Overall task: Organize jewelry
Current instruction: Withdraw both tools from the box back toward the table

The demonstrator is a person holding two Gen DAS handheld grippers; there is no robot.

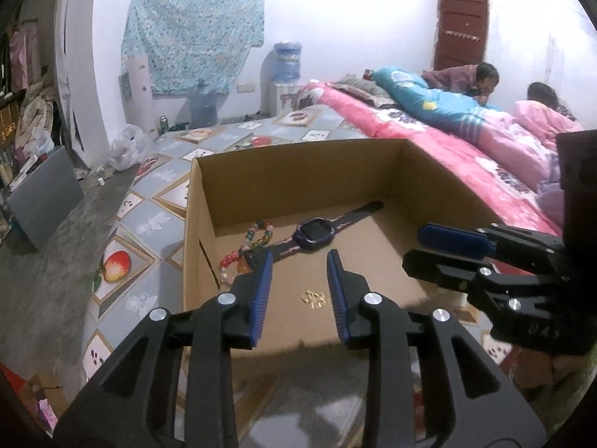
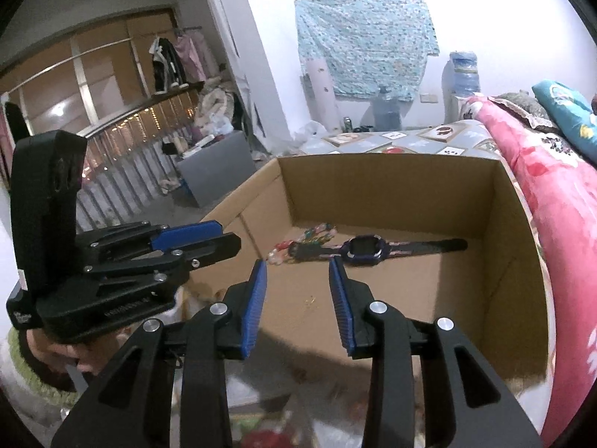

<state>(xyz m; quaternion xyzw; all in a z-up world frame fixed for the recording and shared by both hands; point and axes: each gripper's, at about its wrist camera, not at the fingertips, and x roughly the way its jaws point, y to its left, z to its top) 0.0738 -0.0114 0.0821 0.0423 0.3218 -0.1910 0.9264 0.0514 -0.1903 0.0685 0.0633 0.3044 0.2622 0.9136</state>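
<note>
Both my left gripper [image 1: 298,261] and right gripper [image 2: 297,267] are spread and empty; beyond the fingertips in the brown cardboard box [image 1: 298,160] lies the light, stiff-cased purple smartwatch [image 1: 313,233], best pinched across its case.

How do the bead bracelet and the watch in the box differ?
The bead bracelet is a loop of multicoloured, partly translucent beads; the watch is dark, with a squarish screen and a flat strap. The bracelet lies bunched near the cardboard box's left wall; the watch lies stretched out straight across the floor toward the back. The bracelet is the smaller in spread; the watch spans more of the floor. Both rest on the box floor, one watch strap end touching the bracelet, neither gripped.
</note>
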